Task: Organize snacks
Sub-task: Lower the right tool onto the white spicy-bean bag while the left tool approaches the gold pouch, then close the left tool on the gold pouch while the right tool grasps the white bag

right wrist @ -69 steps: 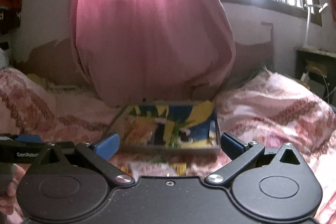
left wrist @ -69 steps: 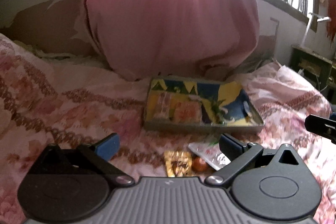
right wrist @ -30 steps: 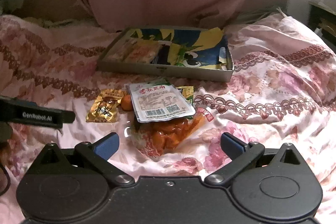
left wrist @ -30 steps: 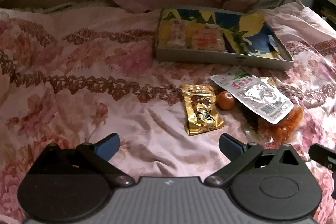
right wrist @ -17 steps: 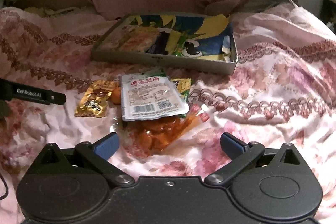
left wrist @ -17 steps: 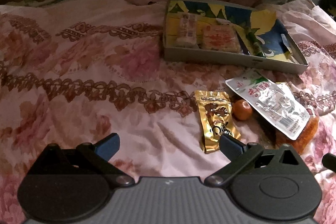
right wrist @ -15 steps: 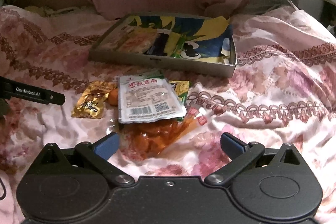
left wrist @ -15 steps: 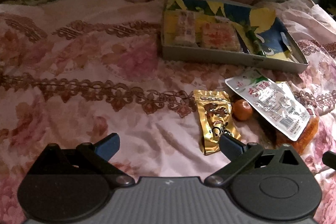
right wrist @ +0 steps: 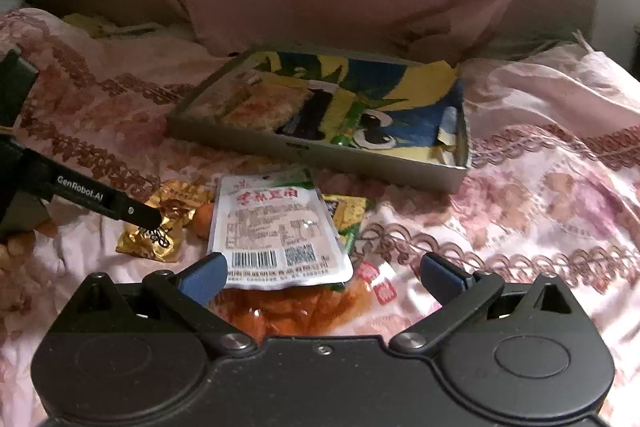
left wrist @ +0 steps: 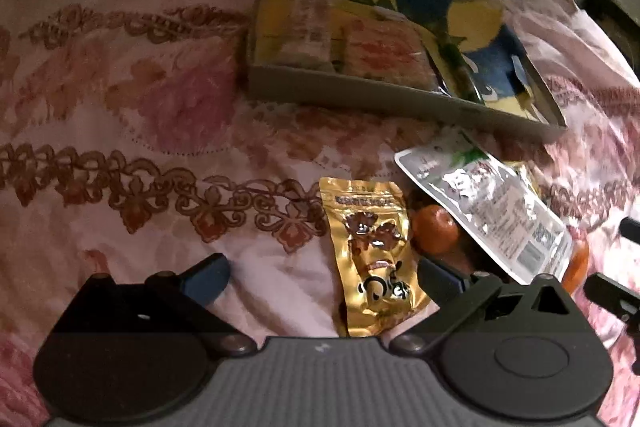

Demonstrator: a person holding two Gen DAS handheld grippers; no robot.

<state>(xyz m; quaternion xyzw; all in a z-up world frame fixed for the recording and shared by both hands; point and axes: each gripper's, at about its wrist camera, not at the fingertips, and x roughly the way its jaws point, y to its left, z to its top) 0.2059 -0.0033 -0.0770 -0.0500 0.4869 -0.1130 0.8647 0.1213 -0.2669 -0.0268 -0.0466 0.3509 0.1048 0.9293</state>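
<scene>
Across the lower left of the left wrist view, the left claw (left wrist: 320,277) hangs spread wide and empty just above a flowered pink bedspread (left wrist: 120,115), its right finger beside a gold snack pouch (left wrist: 370,255) that lies flat at lower centre. Just right of the pouch sits a small orange fruit (left wrist: 435,234), partly tucked under a white foil packet (left wrist: 500,215) that slants toward the right edge. Above them, in the upper middle of the frame, a shallow grey tray (left wrist: 400,98) with a blue and yellow lining already holds a few flat pale packets at its left end; its right half looks mostly bare. From the right wrist view, the right claw (right wrist: 323,273) is likewise spread and holds nothing, hovering at the near edge of the white packet (right wrist: 276,231). Under that packet lie a clear bag of orange pieces (right wrist: 296,311) at lower centre and a green and yellow packet (right wrist: 344,213) poking out on its right. As a judgement, the sorting looks early: some snacks are in the tray, while about five pieces remain loose on the bed in front of it, none gripped yet.
</scene>
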